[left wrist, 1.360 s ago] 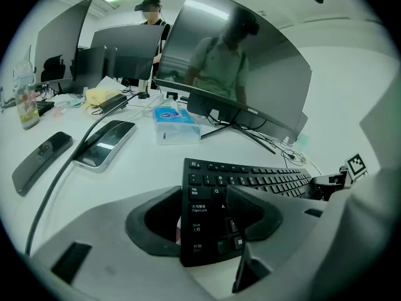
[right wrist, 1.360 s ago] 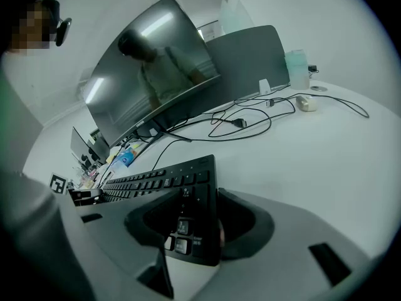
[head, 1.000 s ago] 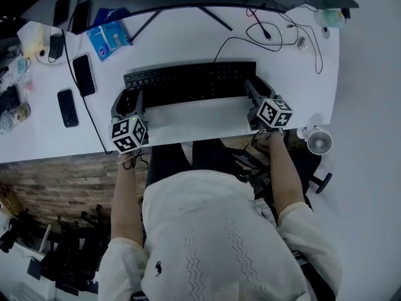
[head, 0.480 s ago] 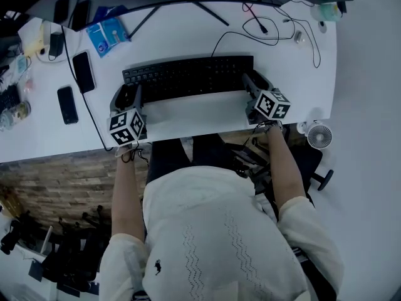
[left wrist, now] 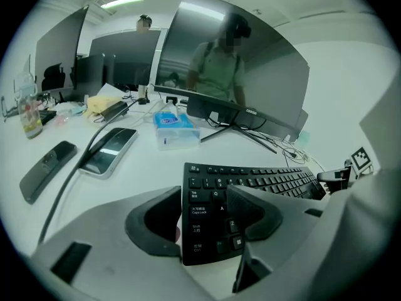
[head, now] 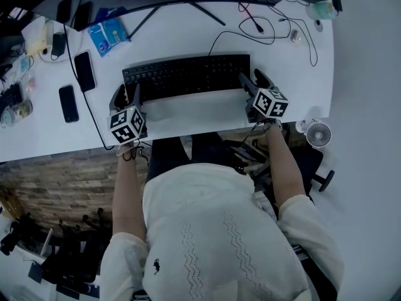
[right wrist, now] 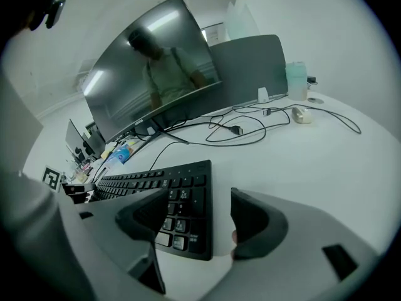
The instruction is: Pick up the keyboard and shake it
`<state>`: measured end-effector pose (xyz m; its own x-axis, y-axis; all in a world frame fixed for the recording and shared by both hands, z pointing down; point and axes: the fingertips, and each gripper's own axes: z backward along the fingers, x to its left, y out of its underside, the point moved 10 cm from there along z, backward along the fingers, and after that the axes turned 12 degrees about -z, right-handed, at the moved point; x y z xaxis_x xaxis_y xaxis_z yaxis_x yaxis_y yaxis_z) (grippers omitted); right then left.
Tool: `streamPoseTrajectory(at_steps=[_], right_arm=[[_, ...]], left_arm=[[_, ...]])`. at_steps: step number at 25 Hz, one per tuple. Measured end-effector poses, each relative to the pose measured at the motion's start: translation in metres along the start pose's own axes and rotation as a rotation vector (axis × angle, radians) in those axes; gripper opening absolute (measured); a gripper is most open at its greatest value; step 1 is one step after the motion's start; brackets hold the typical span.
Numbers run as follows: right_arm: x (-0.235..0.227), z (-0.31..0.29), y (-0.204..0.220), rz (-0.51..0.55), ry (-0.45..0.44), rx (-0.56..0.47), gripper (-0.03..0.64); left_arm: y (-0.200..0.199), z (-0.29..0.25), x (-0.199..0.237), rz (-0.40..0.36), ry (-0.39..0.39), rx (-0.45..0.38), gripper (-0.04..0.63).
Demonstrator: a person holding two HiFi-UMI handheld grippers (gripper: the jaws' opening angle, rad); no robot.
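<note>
Two claws sit at opposite ends of a black keyboard [head: 188, 77], which lies flat along the white bench [head: 294, 68], its long side parallel to the near edge. The left claw [head: 127, 95] is at the keyboard's left end. In the left gripper view its jaws stand wide apart: one jaw is just outside the short left edge, and the other hangs over the letter keys a little way in. The near left corner of the board lies in the gap between them. I cannot tell whether either pad presses on it.

The right claw [head: 253, 80] mirrors this at the right end. The right gripper view shows its jaws wide as well, one over the number keys and one just past the right edge on bare bench. The near right corner lies between them. Both marker cubes point back toward the person, who wears a white top [head: 219, 237] and sits close to the bench edge.

Several other things share the bench. Left of the keyboard lie two dark phones [head: 84, 71], one nearer the edge than the other, with a thin black lead running past them. A blue packet [head: 108, 35] rests farther back on the left. Loose cables [head: 276, 27] loop over the far right part of the top. A curved monitor [left wrist: 238, 74] stands behind the keyboard on splayed legs. A small white fan [head: 318, 132] shows below the bench's right corner.
</note>
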<state>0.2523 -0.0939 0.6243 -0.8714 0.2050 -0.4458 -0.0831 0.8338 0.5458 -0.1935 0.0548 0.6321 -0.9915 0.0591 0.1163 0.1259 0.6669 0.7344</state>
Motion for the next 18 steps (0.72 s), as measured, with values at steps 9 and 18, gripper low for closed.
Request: streamPoseTrajectory(at_steps=[9, 18], right_arm=[[0.024, 0.026, -0.003, 0.149, -0.120, 0.008, 0.074], [0.037, 0.052, -0.011, 0.233, -0.187, -0.001, 0.000]], left_arm=[[-0.015, 0.026, -0.024, -0.051, 0.063, -0.060, 0.066], [-0.034, 0.058, -0.063, -0.131, 0.118, -0.158, 0.015]])
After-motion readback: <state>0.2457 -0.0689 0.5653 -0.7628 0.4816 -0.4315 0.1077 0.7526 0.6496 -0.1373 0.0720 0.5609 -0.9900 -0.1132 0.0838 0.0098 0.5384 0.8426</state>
